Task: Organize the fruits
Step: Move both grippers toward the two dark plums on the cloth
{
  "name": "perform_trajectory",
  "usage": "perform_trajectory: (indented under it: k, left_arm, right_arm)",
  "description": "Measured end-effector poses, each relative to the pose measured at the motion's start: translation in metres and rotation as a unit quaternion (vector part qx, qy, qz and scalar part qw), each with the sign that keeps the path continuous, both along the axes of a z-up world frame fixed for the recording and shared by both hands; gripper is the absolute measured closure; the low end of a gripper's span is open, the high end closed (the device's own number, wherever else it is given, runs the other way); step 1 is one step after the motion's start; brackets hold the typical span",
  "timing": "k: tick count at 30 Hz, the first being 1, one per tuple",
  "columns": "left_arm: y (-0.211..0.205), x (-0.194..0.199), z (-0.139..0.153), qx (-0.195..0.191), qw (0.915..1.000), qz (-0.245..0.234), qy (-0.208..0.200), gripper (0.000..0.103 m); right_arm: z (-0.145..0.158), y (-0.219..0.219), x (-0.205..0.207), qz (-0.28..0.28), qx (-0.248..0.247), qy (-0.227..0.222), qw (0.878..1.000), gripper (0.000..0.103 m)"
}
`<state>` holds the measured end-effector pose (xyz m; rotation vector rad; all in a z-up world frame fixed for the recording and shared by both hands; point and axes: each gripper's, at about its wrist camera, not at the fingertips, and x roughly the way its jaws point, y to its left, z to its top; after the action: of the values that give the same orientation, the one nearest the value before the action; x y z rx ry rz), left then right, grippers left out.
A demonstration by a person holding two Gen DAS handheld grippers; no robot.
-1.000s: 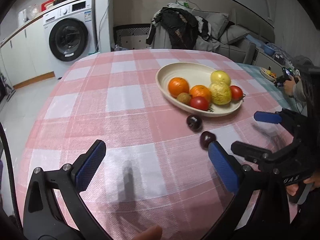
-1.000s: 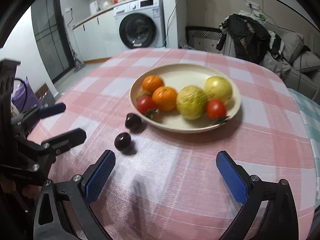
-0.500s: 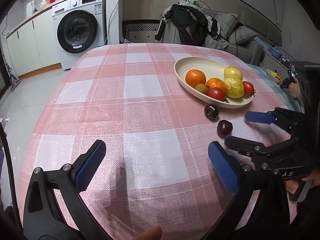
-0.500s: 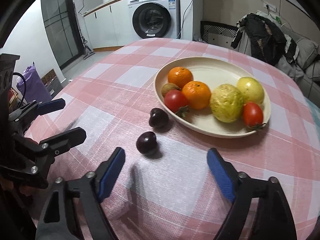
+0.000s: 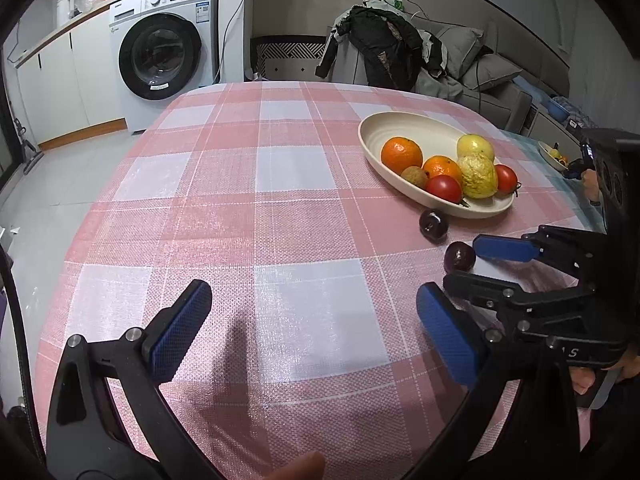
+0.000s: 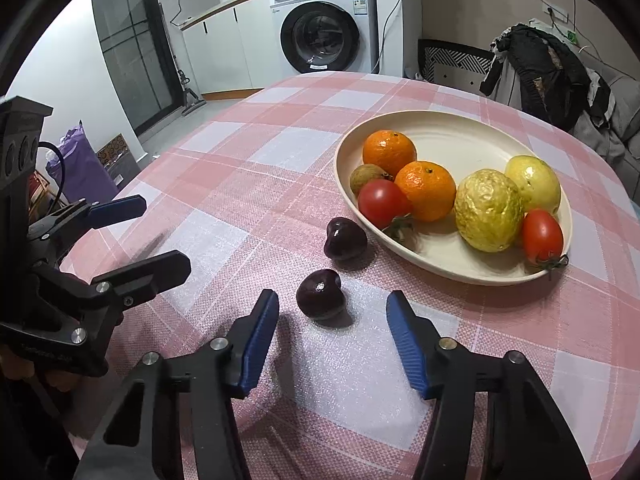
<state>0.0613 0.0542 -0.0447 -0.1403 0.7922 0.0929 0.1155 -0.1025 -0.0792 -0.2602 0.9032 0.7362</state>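
Two dark purple fruits lie on the pink checked tablecloth in front of a cream oval bowl [image 6: 440, 120] [image 5: 400, 124] that holds oranges, tomatoes, yellow fruits and a small brown one. The near dark fruit [image 6: 320, 294] [image 5: 460, 256] sits just ahead of my right gripper [image 6: 331, 308] [image 5: 461, 263]. Its jaws are closing around the fruit, and both blue pads stand clear of it. The far dark fruit [image 6: 345, 239] [image 5: 433, 225] rests beside the bowl's rim. My left gripper [image 5: 314, 294] [image 6: 160, 234] hovers open over bare cloth, left of the right one.
A washing machine [image 5: 164, 48] and white cabinets stand beyond the table's far left. A chair draped with a dark jacket [image 5: 380, 48] and a grey sofa [image 5: 480, 76] are behind the far edge. The table's left edge [image 5: 100, 184] drops to the floor.
My right gripper's jaws have narrowed and come closer to the near dark fruit, which now lies between its tips. My left gripper has stayed open and kept nearly still.
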Motion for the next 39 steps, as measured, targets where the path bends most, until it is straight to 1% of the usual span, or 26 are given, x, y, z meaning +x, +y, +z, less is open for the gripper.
perform_trajectory:
  k: [4, 7, 10, 13, 14, 18, 20, 23, 27, 32, 35, 39]
  left_arm:
    - [0.0, 0.002, -0.001, -0.004, 1.0, 0.002, -0.002, 0.001]
    - [0.002, 0.003, -0.001, -0.015, 0.9999, 0.003, -0.005, 0.001]
    - [0.003, 0.005, -0.001, -0.02, 0.9998, 0.006, -0.004, 0.001]
    - [0.003, 0.006, -0.002, -0.022, 0.9997, 0.006, -0.001, 0.001]
    - [0.003, 0.007, -0.003, -0.024, 0.9997, 0.006, 0.0, 0.001]
    - [-0.002, 0.012, -0.004, -0.026, 0.9996, 0.001, 0.007, 0.001]
    - [-0.006, 0.015, -0.005, -0.027, 0.9996, -0.005, 0.011, 0.001]
    - [-0.016, 0.022, -0.006, -0.025, 0.9994, -0.019, 0.017, 0.001]
    - [-0.032, 0.037, -0.012, -0.013, 0.9987, -0.028, 0.04, 0.001]
    - [-0.044, 0.054, -0.015, -0.014, 0.9981, -0.041, 0.044, 0.001]
    - [-0.049, 0.065, -0.017, -0.006, 0.9978, -0.045, 0.048, 0.001]
    - [-0.049, 0.079, -0.021, -0.013, 0.9972, -0.042, 0.06, 0.002]
  right_arm:
    - [-0.001, 0.003, 0.0, 0.005, 0.0, 0.0, 1.0, 0.054]
    - [0.0, 0.004, 0.0, 0.006, 0.001, -0.001, 1.0, 0.061]
    - [0.0, 0.005, -0.001, 0.007, -0.002, -0.004, 1.0, 0.064]
    - [0.0, 0.006, -0.001, 0.011, -0.002, -0.004, 1.0, 0.075]
    - [0.0, 0.005, -0.001, 0.012, 0.001, -0.003, 1.0, 0.077]
    - [0.005, -0.002, -0.004, 0.011, 0.017, -0.003, 1.0, 0.077]
    - [0.011, -0.014, -0.007, 0.004, 0.038, -0.005, 0.999, 0.077]
    - [0.019, -0.031, -0.008, -0.015, 0.05, -0.013, 0.999, 0.077]
    - [0.024, -0.049, -0.004, -0.035, 0.053, -0.018, 0.998, 0.077]
    - [0.026, -0.06, 0.0, -0.046, 0.058, -0.02, 0.997, 0.077]
    - [0.025, -0.063, 0.003, -0.052, 0.06, -0.016, 0.997, 0.077]
    - [0.027, -0.066, 0.003, -0.052, 0.062, -0.018, 0.997, 0.077]
